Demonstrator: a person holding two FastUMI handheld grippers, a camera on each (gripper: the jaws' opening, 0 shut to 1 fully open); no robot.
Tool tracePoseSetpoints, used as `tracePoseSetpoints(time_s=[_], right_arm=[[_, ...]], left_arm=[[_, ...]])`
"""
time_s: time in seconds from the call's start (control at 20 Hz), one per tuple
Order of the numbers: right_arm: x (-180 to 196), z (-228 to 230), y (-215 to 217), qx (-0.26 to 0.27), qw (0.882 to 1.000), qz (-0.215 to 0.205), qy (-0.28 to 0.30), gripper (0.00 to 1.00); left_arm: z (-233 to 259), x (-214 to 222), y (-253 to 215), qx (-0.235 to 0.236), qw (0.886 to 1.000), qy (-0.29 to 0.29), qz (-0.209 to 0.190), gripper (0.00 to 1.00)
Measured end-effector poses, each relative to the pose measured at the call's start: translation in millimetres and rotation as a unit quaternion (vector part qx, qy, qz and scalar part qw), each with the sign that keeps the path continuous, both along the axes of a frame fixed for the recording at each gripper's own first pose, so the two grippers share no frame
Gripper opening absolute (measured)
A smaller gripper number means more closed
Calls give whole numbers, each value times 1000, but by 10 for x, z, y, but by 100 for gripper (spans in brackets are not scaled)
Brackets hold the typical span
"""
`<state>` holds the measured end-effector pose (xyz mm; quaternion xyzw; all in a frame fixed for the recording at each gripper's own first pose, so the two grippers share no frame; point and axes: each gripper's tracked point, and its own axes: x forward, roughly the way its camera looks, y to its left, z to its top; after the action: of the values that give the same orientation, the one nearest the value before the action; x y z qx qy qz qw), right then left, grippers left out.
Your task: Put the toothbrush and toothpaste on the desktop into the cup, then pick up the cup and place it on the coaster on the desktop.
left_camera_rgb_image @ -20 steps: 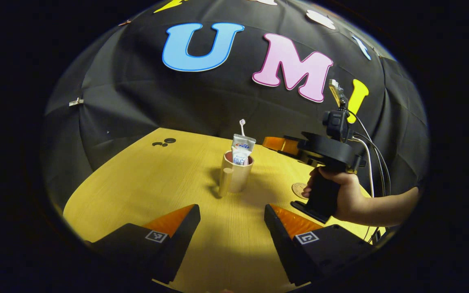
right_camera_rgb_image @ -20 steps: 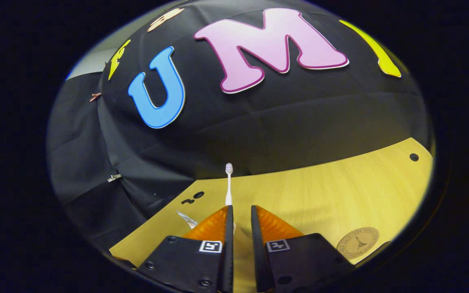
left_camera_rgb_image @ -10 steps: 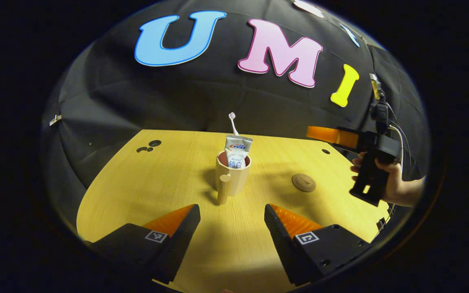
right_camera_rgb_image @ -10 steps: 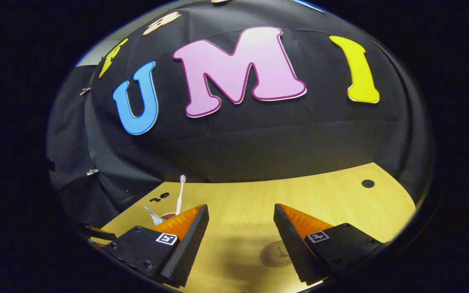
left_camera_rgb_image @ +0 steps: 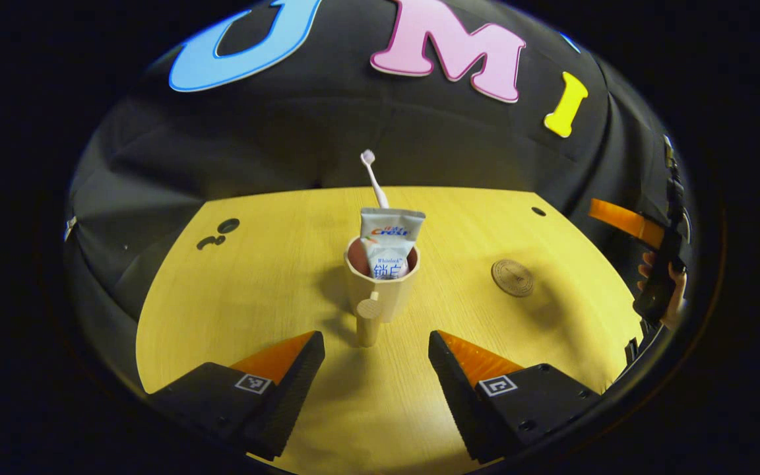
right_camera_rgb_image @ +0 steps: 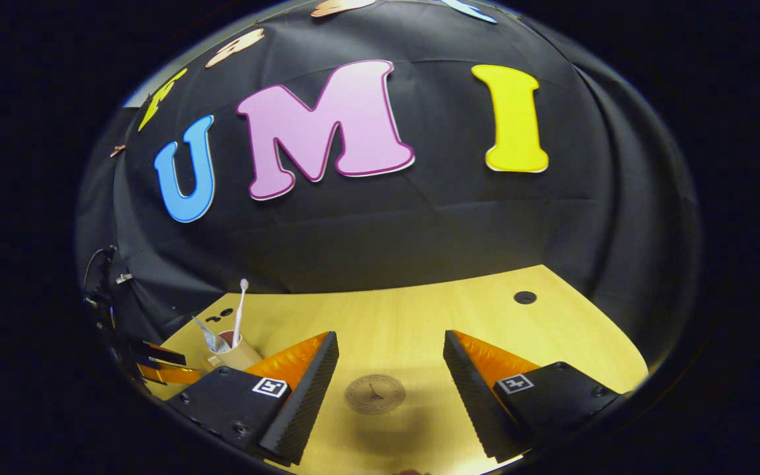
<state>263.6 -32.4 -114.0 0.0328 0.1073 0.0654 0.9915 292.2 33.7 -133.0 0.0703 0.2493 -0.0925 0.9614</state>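
Your yellow wood-grain bench (left_camera_rgb_image: 274,284) carries everything, and straight ahead of your left hand-held gripper (left_camera_rgb_image: 377,369), just beyond its fingertips, stands the beige ceramic cup with a peg-like handle (left_camera_rgb_image: 380,290). Its handle faces you. Both fingers are spread wide with nothing between them. The white toothpaste tube (left_camera_rgb_image: 390,241) and the white slim-handled toothbrush (left_camera_rgb_image: 373,178) already stand inside the cup, leaning against its rim. The small round brown coaster (left_camera_rgb_image: 512,278) lies ahead and to the right of that gripper, well apart from the cup. Your right hand-held gripper (right_camera_rgb_image: 390,382) is also wide and empty, with the coaster (right_camera_rgb_image: 375,394) on the bench between its fingers.

Watch the lift: the tall brush and tube make the cup top-heavy, so a grip on the handle alone could let it swing and tip them out. A tilted set-down could leave it half off the coaster.

Compared with a second ago, your right gripper has let go of the toothbrush, opened, and drawn back to the side, while your left has come closer to the cup.
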Motion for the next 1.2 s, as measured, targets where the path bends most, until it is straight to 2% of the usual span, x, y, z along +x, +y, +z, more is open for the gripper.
tracePoseSetpoints(time_s=[0.35,0.6,0.7,0.75,0.8,0.85,1.0,1.05,1.2], right_arm=[[-345,-191,-794,17,997,-70,31,98],[-614,-431,-1277,52,987,-138,65,98],[-751,-514,-1470,59,983,-160,75,98],[-799,-557,-1538,59,981,-167,81,98],[-829,-591,-1608,57,980,-173,85,98],[-853,-602,-1653,55,979,-176,88,98],[-908,-603,-1713,54,979,-177,91,98],[-923,-608,-1705,55,979,-175,92,98],[-943,-626,-1608,63,980,-163,99,98]], left_arm=[[-62,411,-18,35,997,69,-5,98],[-242,529,-27,45,990,130,-9,96],[-284,561,-42,45,988,146,-10,89],[-280,580,-58,44,988,149,-11,89],[-266,616,-55,46,988,149,-10,81],[-269,636,-63,49,987,154,-10,77],[-303,659,-103,55,984,169,-14,75],[-303,668,-110,61,983,171,-13,69],[-322,621,-101,65,982,178,-13,62]])
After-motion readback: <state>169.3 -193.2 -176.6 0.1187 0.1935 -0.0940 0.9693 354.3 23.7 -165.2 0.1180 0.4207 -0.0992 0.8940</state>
